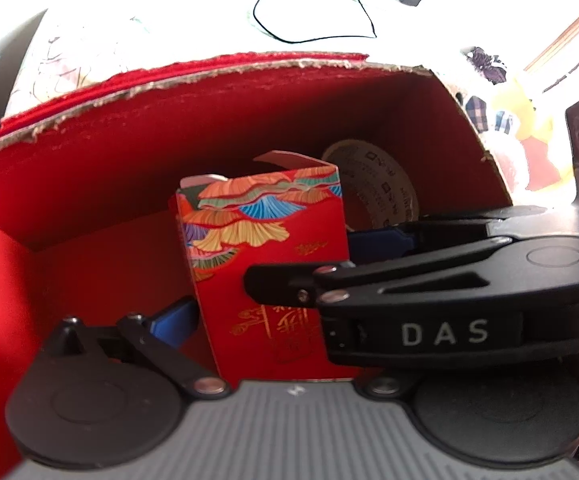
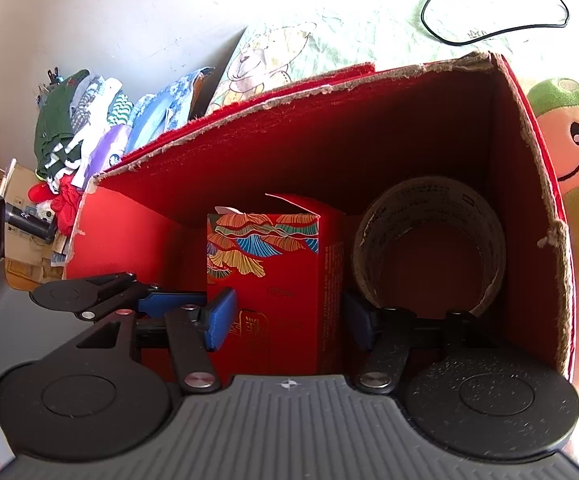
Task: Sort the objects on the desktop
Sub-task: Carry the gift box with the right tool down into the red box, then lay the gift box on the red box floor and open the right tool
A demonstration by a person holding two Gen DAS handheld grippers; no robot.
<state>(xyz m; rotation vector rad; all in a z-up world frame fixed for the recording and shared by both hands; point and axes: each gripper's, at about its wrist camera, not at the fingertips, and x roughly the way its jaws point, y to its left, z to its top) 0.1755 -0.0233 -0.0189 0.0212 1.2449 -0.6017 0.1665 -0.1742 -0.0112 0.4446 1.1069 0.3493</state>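
Red cardboard forms the large open box (image 2: 389, 120) with torn, ragged rims that fills both views; it rests on a pale printed cloth (image 2: 329, 20). Off the box's left side, in the right wrist view, lies a heap of folded clothes (image 2: 77, 132). Inside the box, left of its middle, stands a small upright red carton with fan-shaped gold, blue and orange patterns (image 2: 273, 280), its top flap lifted. The left gripper (image 1: 269, 276) has one blue pad at the carton's left face and the other at its far right side; whether they press it I cannot tell. The right gripper (image 2: 289, 320) straddles the same carton, jaws released, blue pads just beside its left and right faces. Right of the carton, near the box's right wall, a roll of brownish packing tape (image 2: 429, 240) stands on edge. Beyond that wall sits a green and peach plush toy (image 2: 573, 160). A black cable (image 2: 489, 20) loops on the cloth behind.
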